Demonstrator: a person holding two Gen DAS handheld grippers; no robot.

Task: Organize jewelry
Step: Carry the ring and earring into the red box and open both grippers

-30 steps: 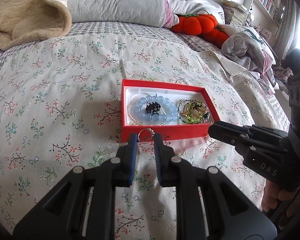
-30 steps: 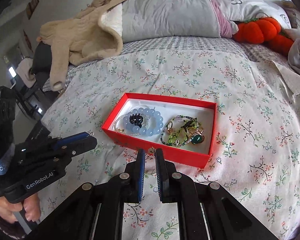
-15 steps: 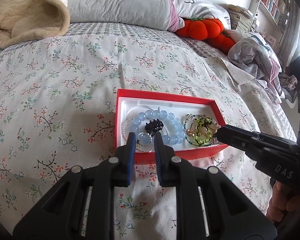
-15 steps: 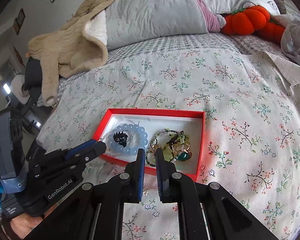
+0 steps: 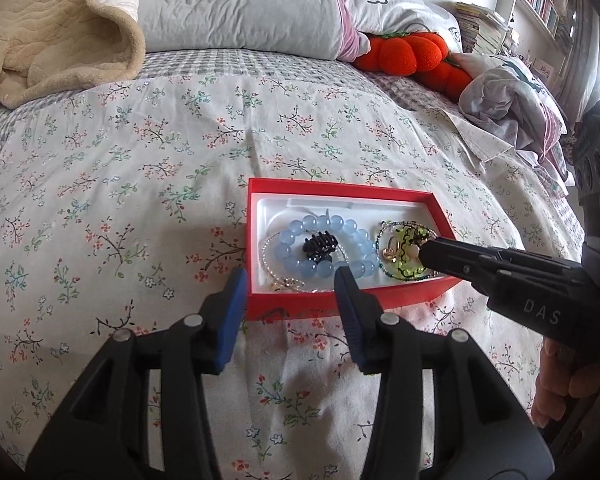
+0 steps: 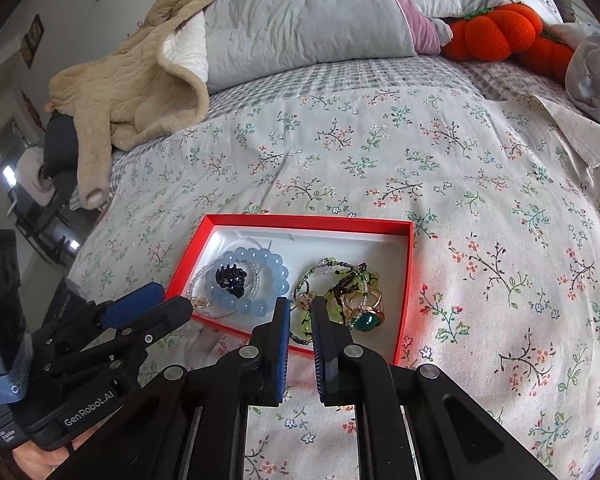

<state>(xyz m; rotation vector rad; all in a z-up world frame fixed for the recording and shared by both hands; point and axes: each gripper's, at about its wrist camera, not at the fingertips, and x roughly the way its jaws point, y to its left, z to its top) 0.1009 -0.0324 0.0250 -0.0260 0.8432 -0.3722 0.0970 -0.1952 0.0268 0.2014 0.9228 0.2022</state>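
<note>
A red box (image 5: 340, 190) (image 6: 308, 220) with a white lining sits on the floral bedspread. Inside lie a blue bead bracelet (image 5: 300, 226) (image 6: 260, 258), a black claw clip (image 5: 320, 244) (image 6: 230, 276), a green bead bracelet (image 5: 404, 274) (image 6: 332, 264) and a green-stone ring (image 6: 368, 320). My left gripper (image 5: 289, 280) (image 6: 172, 304) hovers over the box's near left corner. Its jaws are opening, and nothing is gripped between them. A small metal ring (image 5: 286, 285) lies in the box below them. My right gripper (image 6: 300, 306) (image 5: 424, 254) is shut over the near edge, above the green bracelet. I see nothing between its pads.
Grey pillows (image 5: 240, 4) and a beige fleece blanket (image 5: 52, 36) lie at the head of the bed. Orange plush pumpkins (image 5: 404, 52) and crumpled clothes (image 5: 508, 100) are at the far right. A hand (image 5: 556, 388) holds the right gripper.
The left jaws have spread apart, and the small ring they held now lies in the box's near left corner. Both grippers have closed in over the box's near edge.
</note>
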